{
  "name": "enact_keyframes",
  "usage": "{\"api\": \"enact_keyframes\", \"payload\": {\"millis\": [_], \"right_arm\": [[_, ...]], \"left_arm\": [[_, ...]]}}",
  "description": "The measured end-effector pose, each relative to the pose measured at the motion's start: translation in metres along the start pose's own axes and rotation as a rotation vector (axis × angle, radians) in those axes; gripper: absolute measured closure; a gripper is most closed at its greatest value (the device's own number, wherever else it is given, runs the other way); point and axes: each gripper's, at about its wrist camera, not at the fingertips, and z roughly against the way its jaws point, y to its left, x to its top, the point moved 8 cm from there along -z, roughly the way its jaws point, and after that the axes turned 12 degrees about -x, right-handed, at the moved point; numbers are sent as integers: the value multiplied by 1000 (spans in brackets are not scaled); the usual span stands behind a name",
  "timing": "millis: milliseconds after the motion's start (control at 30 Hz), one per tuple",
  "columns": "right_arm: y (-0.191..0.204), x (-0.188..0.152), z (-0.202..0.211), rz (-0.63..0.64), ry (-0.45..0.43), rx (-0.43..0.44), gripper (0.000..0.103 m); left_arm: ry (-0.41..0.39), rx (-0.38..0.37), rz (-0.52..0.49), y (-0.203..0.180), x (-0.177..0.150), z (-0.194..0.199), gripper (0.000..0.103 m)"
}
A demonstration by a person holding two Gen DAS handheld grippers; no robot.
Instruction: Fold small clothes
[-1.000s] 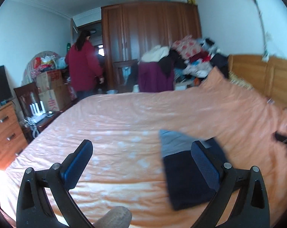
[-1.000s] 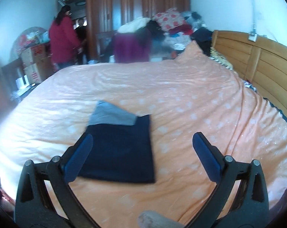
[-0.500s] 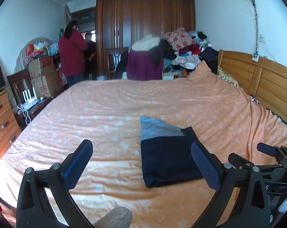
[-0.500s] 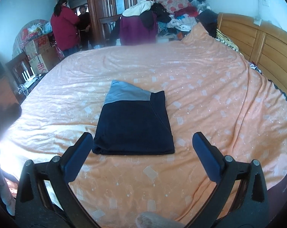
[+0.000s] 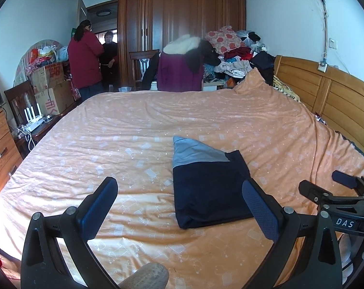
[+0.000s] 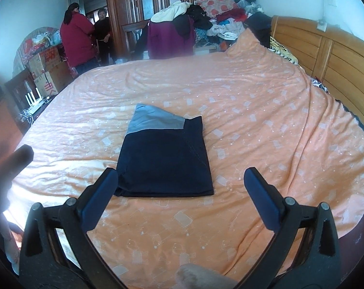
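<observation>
On the orange bedspread (image 6: 254, 110) sits a folded navy garment (image 6: 165, 163), both left gripper (image 5: 182, 207) and right gripper (image 6: 182, 200) spread wide, empty; cardboard boxes (image 5: 50, 84) stuffed beside the wardrobe (image 5: 182, 29).

Bedroom. Orange patterned bedspread (image 5: 182, 120) over wide bed; wooden headboard (image 5: 326, 96) at right. Dark wooden wardrobe (image 5: 182, 24) at far wall, clothes pile (image 5: 232, 57) beside it. Cardboard boxes (image 5: 50, 84), drawer chest (image 5: 1, 144) left. White walls.

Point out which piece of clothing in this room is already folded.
The dark blue and grey garment lying flat on the orange bedspread. The other clothes sit in a loose heap beyond the bed.
</observation>
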Motion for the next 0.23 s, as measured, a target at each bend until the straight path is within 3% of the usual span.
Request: {"api": "enact_keyframes", "payload": {"millis": [233], "right_arm": [[0, 3, 0, 6, -9, -33, 0]], "left_arm": [[-12, -12, -20, -9, 2, 4, 0]]}}
